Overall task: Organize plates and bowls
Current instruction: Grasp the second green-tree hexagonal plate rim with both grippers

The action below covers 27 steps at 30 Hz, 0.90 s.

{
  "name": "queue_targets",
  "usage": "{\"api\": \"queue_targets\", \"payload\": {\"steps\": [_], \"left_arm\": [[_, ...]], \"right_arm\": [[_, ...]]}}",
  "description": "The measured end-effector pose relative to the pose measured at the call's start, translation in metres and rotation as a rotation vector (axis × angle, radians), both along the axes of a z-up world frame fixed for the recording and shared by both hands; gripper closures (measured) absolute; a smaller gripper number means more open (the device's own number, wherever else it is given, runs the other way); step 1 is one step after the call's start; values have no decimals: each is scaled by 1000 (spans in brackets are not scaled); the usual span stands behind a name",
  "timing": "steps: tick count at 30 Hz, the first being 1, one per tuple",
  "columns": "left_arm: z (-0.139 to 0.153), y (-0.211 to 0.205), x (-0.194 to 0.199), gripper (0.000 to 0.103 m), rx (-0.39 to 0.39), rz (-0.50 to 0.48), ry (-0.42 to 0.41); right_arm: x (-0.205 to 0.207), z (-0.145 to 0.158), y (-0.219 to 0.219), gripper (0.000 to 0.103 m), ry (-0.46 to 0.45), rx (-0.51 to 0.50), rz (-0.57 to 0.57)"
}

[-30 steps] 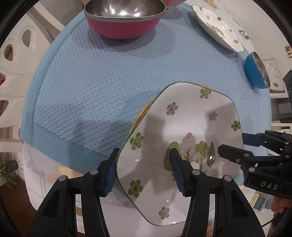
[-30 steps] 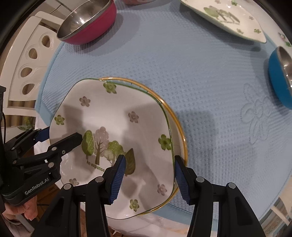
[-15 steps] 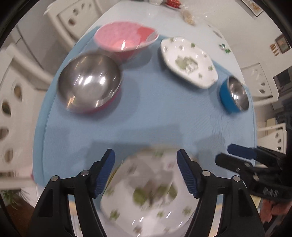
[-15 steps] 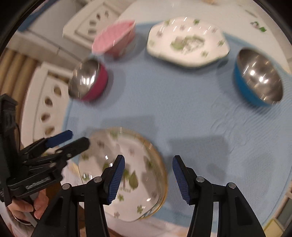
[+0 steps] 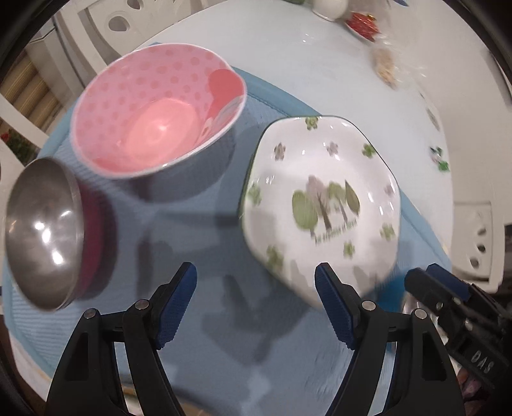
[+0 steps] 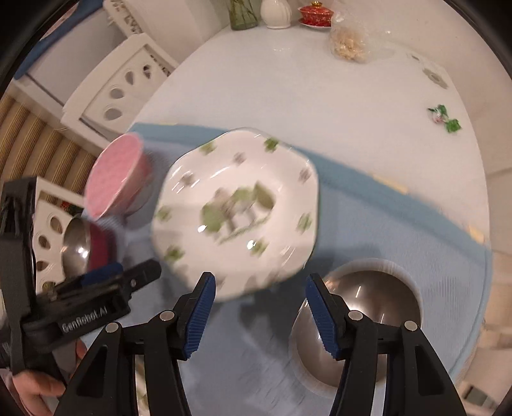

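A white plate with green flowers and trees (image 5: 323, 204) lies on the blue mat (image 5: 198, 320), also in the right wrist view (image 6: 236, 217). A pink dotted bowl (image 5: 156, 112) stands left of it, also seen in the right wrist view (image 6: 112, 179). A steel bowl with a magenta outside (image 5: 44, 236) is nearer left, and shows in the right wrist view (image 6: 86, 246). A steel bowl (image 6: 358, 323) sits at the right. My left gripper (image 5: 256, 307) is open and empty, just short of the plate. My right gripper (image 6: 259, 313) is open and empty, near the plate's front edge.
The mat (image 6: 400, 230) lies on a round white table (image 6: 304, 80). A vase, a white jar, a red lidded cup (image 6: 315, 12) and a bag of snacks (image 6: 348, 41) stand at the far edge. White chairs (image 6: 128, 80) stand on the left.
Both grippers let go of the near flowered plate on the yellow-rimmed one, lifted and moved forward across the mat to the far flowered plate. The near stack has left view.
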<state>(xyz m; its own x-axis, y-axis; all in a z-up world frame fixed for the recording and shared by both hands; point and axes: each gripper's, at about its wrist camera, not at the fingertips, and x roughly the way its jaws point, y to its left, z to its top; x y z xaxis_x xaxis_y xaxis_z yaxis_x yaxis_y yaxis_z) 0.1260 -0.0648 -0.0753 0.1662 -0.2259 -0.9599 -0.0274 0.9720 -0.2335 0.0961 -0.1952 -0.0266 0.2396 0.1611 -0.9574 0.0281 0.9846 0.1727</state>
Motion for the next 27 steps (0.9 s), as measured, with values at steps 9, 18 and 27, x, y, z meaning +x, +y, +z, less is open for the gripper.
{"api": "queue_targets", "payload": {"steps": [9,18,27], "left_arm": [[-40,-30,20,26,133,16,-4],[-47,-44,9,0,148,31,-220],[-52,-45,-10,0,150,43,-497]], "right_arm": [[67,-48,-28,46,99,-76,47],[86,-78,-31,46,134,-55,111],[93,-81,-31,35,134,-45,128]]}}
